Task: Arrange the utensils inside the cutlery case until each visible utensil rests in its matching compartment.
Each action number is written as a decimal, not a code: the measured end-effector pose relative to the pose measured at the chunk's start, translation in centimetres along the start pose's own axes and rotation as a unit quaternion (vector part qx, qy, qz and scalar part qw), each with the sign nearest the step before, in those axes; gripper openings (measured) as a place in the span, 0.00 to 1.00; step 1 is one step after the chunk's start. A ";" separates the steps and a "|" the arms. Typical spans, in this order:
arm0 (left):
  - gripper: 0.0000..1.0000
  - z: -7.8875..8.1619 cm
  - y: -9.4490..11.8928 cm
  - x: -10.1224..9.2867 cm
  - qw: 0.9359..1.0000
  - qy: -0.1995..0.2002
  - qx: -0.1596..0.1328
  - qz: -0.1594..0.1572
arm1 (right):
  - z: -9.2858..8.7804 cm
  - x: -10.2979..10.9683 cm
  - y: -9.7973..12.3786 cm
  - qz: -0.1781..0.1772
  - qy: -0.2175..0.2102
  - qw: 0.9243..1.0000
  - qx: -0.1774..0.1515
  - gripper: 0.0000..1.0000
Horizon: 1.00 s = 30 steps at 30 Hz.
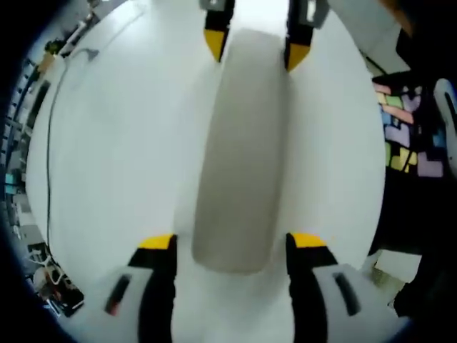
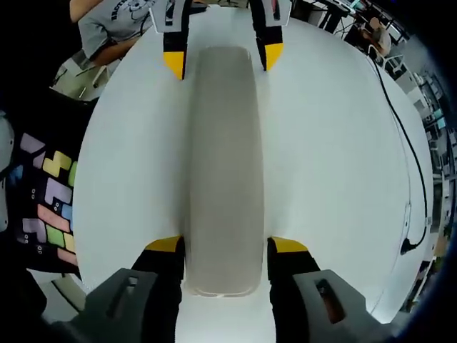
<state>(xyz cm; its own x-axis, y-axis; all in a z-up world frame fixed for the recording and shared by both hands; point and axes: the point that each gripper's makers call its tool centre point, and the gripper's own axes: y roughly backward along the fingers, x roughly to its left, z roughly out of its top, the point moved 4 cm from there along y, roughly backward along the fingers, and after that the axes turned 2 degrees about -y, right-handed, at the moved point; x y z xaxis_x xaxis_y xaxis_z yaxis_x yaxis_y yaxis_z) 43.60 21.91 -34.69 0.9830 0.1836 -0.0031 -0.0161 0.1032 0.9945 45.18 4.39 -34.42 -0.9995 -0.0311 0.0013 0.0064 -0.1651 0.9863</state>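
Two grippers bracket one long, pale grey, round-ended plastic cutlery case (image 1: 239,150) lying closed on a white, smooth table (image 1: 114,143), one gripper at each end.

Left gripper view: the left gripper (image 1: 230,246) has its yellow-tipped black jaws spread, one either side of the case's near end; whether they touch its walls I cannot tell. At the case's far end the right gripper (image 1: 251,46) comes in, its jaws likewise spread astride the case. A thin dark cable (image 1: 48,150) runs well to the left of the case.

Right gripper view: the right gripper (image 2: 227,246) stands open with its jaws hard against, or just beside, the case's (image 2: 221,164) near end; the left gripper (image 2: 223,58) straddles the far end. The case looks matte, with a slightly domed lid and a faint seam near the rim.

No utensils are visible, so the step in hand is probably getting the lid off. I would squeeze evenly at both ends, keep the case level, and lift slowly so smooth plastic does not slip.
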 end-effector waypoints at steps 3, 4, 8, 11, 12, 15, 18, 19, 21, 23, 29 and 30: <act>0.61 0.2 0.1 0.0 1.000 -0.004 0.009 -0.001 | 0.1 0.0 0.0 0.001 -0.002 1.000 0.001 0.47; 0.45 0.6 0.4 0.2 1.000 -0.008 0.000 0.000 | 0.2 0.1 0.0 0.000 -0.003 1.000 0.004 0.46; 0.44 0.6 0.9 0.6 1.000 -0.024 -0.017 0.006 | -0.2 0.2 0.0 -0.001 -0.010 1.000 -0.009 0.42; 0.43 0.5 0.7 0.2 0.999 -0.016 -0.029 0.008 | -0.1 0.2 0.0 -0.002 -0.007 1.000 -0.024 0.42; 0.43 0.5 0.5 0.3 1.000 -0.014 -0.027 0.008 | 0.0 0.2 -0.1 -0.002 -0.007 1.000 -0.025 0.42; 0.43 0.5 0.5 0.4 1.000 -0.017 -0.016 0.000 | 0.2 0.3 -0.1 -0.004 -0.007 1.000 -0.022 0.42; 0.43 0.3 0.5 0.4 1.000 -0.016 -0.020 0.001 | 0.2 0.3 -0.1 -0.002 -0.008 1.000 -0.025 0.42; 0.43 0.4 0.5 0.3 1.000 -0.016 -0.019 0.004 | 0.3 0.3 -0.1 -0.002 -0.007 1.000 -0.025 0.42; 0.43 0.5 0.5 0.3 1.000 -0.017 -0.023 0.000 | 0.3 0.3 -0.1 0.000 -0.008 1.000 -0.021 0.42; 0.43 0.7 0.5 0.4 0.999 -0.019 -0.030 0.001 | 0.0 0.2 0.0 -0.002 -0.008 1.000 -0.017 0.42; 0.43 1.7 0.4 0.3 0.999 -0.024 -0.040 -0.004 | -0.8 0.4 1.4 -0.006 -0.010 1.000 -0.024 0.42; 0.43 2.1 0.4 0.2 0.999 -0.026 -0.042 -0.005 | -1.0 0.4 1.6 -0.008 -0.012 1.000 -0.026 0.42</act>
<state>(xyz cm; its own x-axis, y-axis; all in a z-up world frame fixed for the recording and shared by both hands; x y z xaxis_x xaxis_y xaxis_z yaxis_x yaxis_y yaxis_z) 44.21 19.95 -34.07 0.9914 0.1309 -0.0053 -0.0195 0.1873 0.9821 44.82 3.12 -32.99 -0.9999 -0.0049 -0.0103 -0.0090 -0.2155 0.9765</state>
